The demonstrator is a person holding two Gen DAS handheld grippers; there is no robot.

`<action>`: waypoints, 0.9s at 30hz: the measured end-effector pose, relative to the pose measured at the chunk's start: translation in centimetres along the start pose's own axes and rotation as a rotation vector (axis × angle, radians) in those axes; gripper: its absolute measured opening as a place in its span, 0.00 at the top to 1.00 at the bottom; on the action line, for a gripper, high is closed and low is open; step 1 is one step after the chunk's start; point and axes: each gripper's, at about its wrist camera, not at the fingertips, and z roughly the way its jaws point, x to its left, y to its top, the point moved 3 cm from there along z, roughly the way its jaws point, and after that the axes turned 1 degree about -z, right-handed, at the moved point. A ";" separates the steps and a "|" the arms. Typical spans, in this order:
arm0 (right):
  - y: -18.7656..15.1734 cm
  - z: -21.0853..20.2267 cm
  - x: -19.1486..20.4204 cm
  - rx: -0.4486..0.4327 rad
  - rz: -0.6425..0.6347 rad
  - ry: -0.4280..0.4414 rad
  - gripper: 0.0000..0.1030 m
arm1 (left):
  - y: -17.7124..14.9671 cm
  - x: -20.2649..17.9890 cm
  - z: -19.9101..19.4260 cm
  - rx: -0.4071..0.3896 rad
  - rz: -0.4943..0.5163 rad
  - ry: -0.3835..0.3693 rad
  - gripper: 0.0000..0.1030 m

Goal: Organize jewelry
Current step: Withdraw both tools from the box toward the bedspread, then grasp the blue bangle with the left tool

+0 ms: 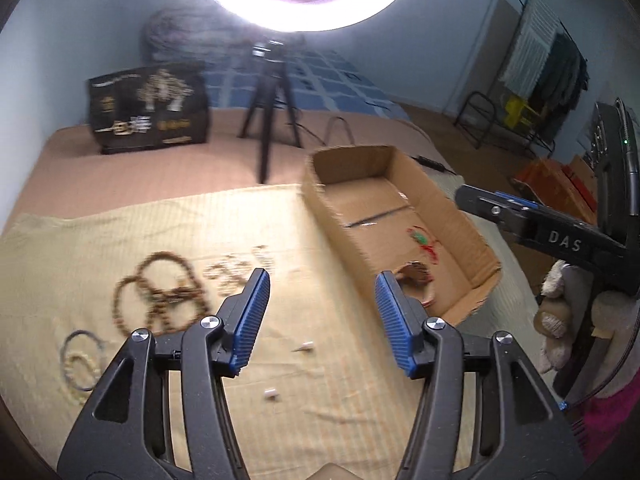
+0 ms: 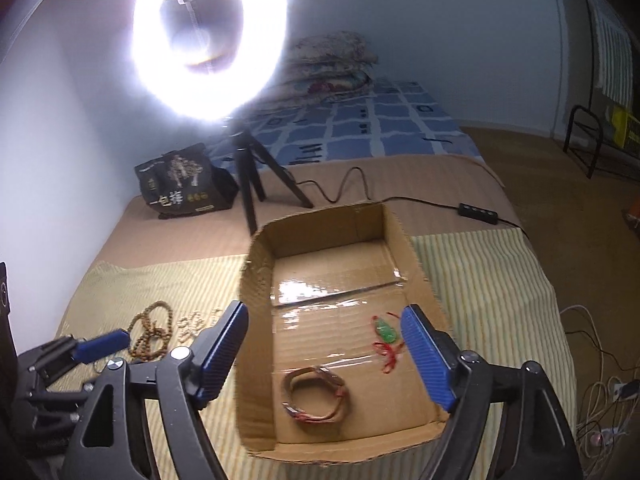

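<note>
Both the left gripper (image 1: pixel 322 318) and right gripper (image 2: pixel 326 354) hover with jaws wide and empty, brown bead necklaces (image 1: pixel 160 292) lying at centre left on the yellow cloth (image 1: pixel 320 380), a bracelet (image 2: pixel 314 398) and green pendant (image 2: pixel 385 330) inside the cardboard box (image 2: pixel 256 320).

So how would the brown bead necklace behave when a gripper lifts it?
The bead necklace lies in crossed loops on the cloth, so it is probably floppy and would dangle. The overlapping strands may tangle or drag. Round beads might slip between the pads.
</note>
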 end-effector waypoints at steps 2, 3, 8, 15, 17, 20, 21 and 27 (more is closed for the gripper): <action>0.0 -0.1 1.1 -0.005 -0.016 0.012 0.20 | -0.4 1.7 -1.0 -0.015 -0.020 0.019 0.39; 0.0 -0.1 1.7 -0.009 -0.026 0.019 0.20 | -0.7 2.6 -1.4 -0.021 -0.034 0.029 0.39; -0.3 0.3 4.4 -0.019 -0.059 0.047 0.16 | -1.7 7.1 -2.6 0.008 -0.075 0.104 0.37; -0.6 1.6 7.7 -0.024 -0.083 0.078 0.02 | -4.6 13.7 -2.8 0.113 -0.163 0.182 0.32; -0.7 2.0 8.7 -0.020 -0.081 0.097 0.00 | -5.4 15.4 -2.9 0.140 -0.181 0.196 0.32; -1.0 3.0 10.0 0.007 -0.075 0.133 0.00 | -6.6 17.5 -2.6 0.179 -0.197 0.216 0.28; -1.1 3.3 10.4 0.014 -0.073 0.142 0.00 | -7.0 18.2 -2.6 0.190 -0.210 0.215 0.26; -1.6 5.0 12.7 0.051 -0.086 0.182 0.00 | -8.4 21.9 -1.6 0.249 -0.316 0.177 0.26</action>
